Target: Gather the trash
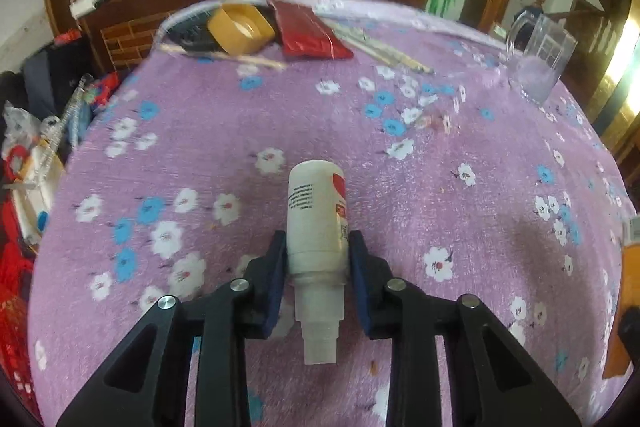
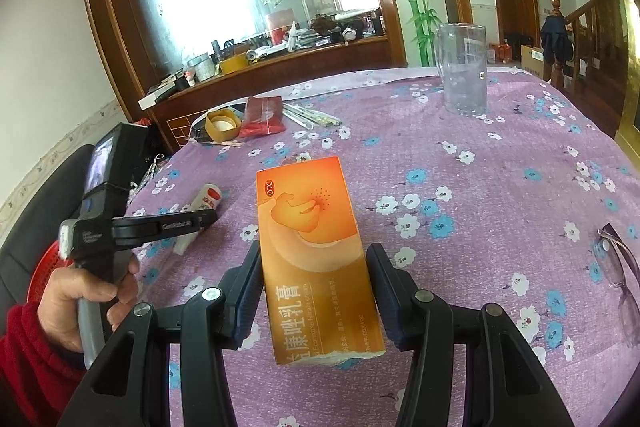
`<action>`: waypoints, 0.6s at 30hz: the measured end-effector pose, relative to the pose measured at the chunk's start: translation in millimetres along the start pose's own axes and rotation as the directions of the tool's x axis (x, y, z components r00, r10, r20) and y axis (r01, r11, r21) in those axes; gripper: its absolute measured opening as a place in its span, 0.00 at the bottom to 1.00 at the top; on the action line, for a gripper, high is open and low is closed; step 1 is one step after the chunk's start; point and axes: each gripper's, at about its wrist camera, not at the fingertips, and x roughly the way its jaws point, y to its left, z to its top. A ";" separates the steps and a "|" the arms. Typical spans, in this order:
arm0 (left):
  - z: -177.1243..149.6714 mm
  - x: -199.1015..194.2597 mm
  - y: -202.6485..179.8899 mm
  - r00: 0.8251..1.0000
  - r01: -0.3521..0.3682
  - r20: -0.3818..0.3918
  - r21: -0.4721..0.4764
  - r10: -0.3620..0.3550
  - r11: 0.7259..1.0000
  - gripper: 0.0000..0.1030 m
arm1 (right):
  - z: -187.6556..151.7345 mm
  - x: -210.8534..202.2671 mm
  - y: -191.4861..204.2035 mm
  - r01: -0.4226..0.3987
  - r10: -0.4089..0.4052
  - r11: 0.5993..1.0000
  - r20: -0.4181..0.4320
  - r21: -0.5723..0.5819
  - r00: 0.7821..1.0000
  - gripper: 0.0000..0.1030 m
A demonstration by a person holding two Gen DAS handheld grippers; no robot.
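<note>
A white plastic bottle (image 1: 318, 227) with a red label lies on the purple flowered tablecloth (image 1: 440, 211), base pointing away. My left gripper (image 1: 318, 247) is shut on the white bottle, its pads pressing the bottle's sides near the neck. In the right wrist view the left gripper (image 2: 200, 221) and the bottle (image 2: 206, 201) show at the left. My right gripper (image 2: 316, 263) is shut on an orange medicine box (image 2: 316, 251), held between both pads over the cloth. The box's edge shows at the right of the left wrist view (image 1: 624, 307).
At the far side of the table lie a roll of brown tape (image 2: 222, 125), a red packet (image 2: 264, 117) and chopsticks (image 2: 312, 117). A clear plastic jug (image 2: 462, 69) stands far right. Glasses (image 2: 618, 267) lie at the right edge. A red basket (image 2: 44, 275) sits below left.
</note>
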 end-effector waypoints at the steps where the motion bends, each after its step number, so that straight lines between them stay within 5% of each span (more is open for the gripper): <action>1: -3.8 -8.6 0.1 1.000 -0.003 0.024 0.003 0.003 1.000 0.28 | -0.1 -0.3 1.0 0.001 -0.001 1.000 0.002 -0.004 1.000 0.54; 10: -46.9 -87.3 -10.8 0.976 -0.057 0.212 0.028 0.050 0.998 0.28 | -2.1 -2.2 7.4 0.034 -0.033 0.998 0.018 -0.049 0.999 0.54; 18: -77.0 -119.4 -13.3 0.951 -0.119 0.291 0.046 0.101 0.992 0.28 | -3.4 0.1 7.6 0.065 -0.064 0.996 0.017 -0.057 0.998 0.54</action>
